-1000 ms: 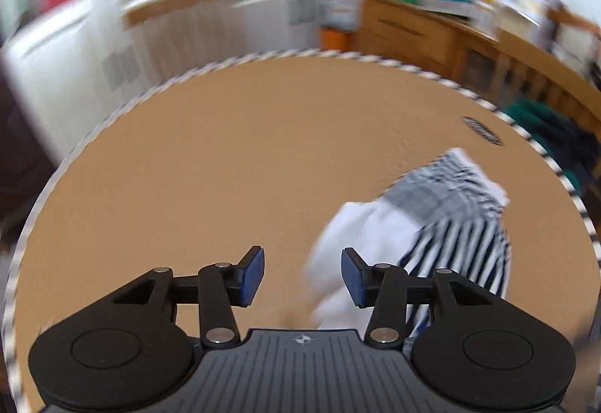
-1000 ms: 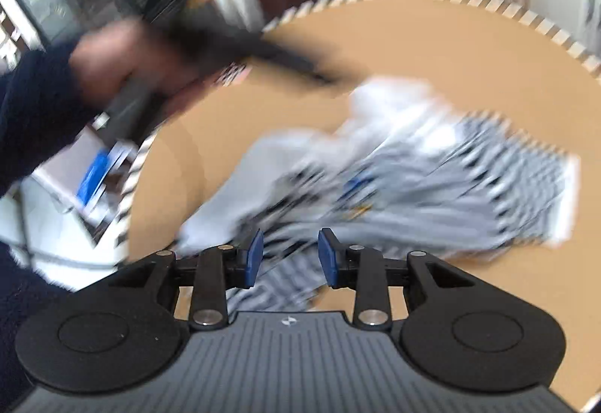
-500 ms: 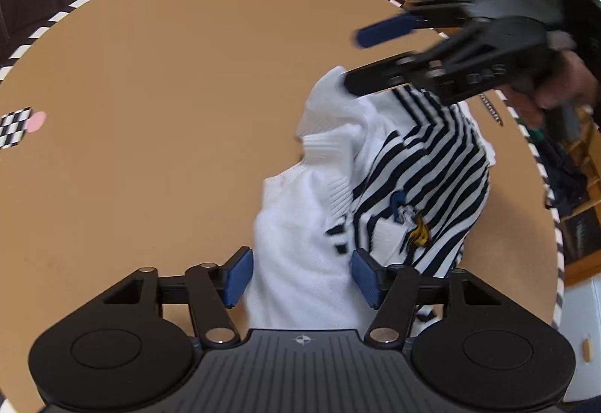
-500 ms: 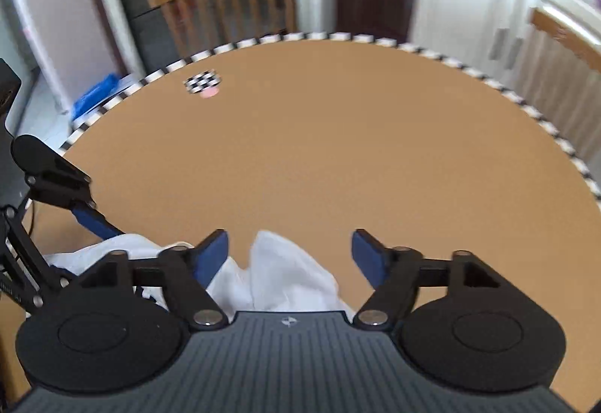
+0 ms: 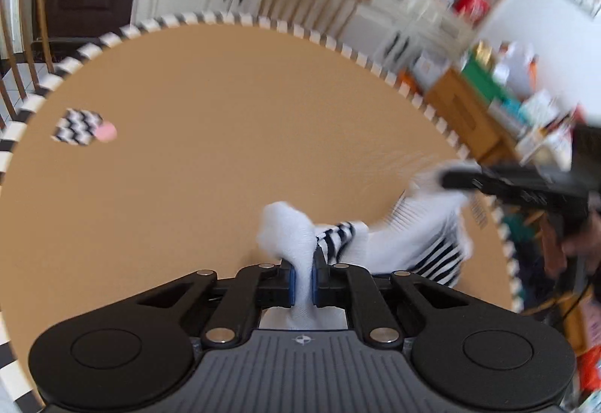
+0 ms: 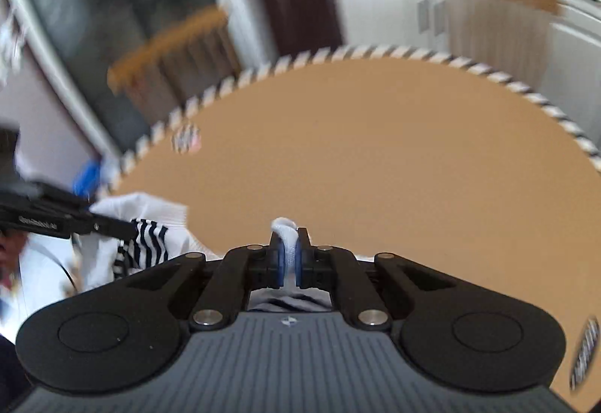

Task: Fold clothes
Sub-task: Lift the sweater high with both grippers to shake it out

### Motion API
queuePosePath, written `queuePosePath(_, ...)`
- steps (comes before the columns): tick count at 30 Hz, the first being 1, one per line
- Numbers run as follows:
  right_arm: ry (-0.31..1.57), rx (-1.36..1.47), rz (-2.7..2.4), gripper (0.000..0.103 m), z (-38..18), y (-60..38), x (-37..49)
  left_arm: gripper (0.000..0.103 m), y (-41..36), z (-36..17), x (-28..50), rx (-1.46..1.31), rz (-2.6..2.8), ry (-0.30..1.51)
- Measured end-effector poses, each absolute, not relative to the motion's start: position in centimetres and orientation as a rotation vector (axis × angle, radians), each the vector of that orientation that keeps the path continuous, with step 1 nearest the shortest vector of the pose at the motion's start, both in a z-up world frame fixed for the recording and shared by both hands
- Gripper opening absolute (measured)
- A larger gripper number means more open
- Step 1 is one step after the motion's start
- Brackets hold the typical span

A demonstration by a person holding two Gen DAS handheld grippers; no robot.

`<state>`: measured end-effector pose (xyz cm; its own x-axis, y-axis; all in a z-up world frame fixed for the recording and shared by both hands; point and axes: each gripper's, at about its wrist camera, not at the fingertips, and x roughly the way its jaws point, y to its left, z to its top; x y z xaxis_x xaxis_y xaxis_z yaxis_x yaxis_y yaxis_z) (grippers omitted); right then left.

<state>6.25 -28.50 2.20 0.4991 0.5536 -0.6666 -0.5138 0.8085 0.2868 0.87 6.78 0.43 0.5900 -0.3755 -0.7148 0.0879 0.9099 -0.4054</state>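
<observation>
The striped garment (image 5: 409,244), white knit with black stripes, hangs bunched between the two claws at the near edge of the round counter (image 5: 225,150), just above its brown top; whether any of it rests on the surface cannot be told. The left claw (image 5: 303,281) is clamped narrow on a fold of white fabric that bulges up beyond its blue pads. The right claw (image 6: 288,264) is likewise pinched tight on a thin ribbed white edge. Seen from the left claw, the cloth runs off to the right toward the other claw, so its long axis lies across, claw to claw, slack and crumpled rather than taut. Both grips sit equally on the garment. Drawing the claws apart along that line would likely spread it. A checkered marker (image 5: 77,127) lies well beyond the garment, toward the counter's far left.
</observation>
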Motion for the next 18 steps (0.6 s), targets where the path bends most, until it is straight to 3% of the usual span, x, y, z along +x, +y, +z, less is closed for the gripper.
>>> queuePosePath(11, 0.381, 0.211, 0.495, 0.005, 22.2, -36.2, -7.3, 0.008, 11.4, 19.9, -8.5, -0.395, -0.586, 0.496)
queuePosePath(14, 0.257, 0.163, 0.461, 0.005, 28.0, -37.9, -7.2, 0.008, 10.2, 25.8, -7.5, -0.343, -0.707, 0.385)
queuePosePath(18, 0.174, 0.064, 0.369, 0.005, 31.8, -37.8, -1.1, 0.008, 7.4, 30.7, -0.9, -0.295, -0.731, 0.34)
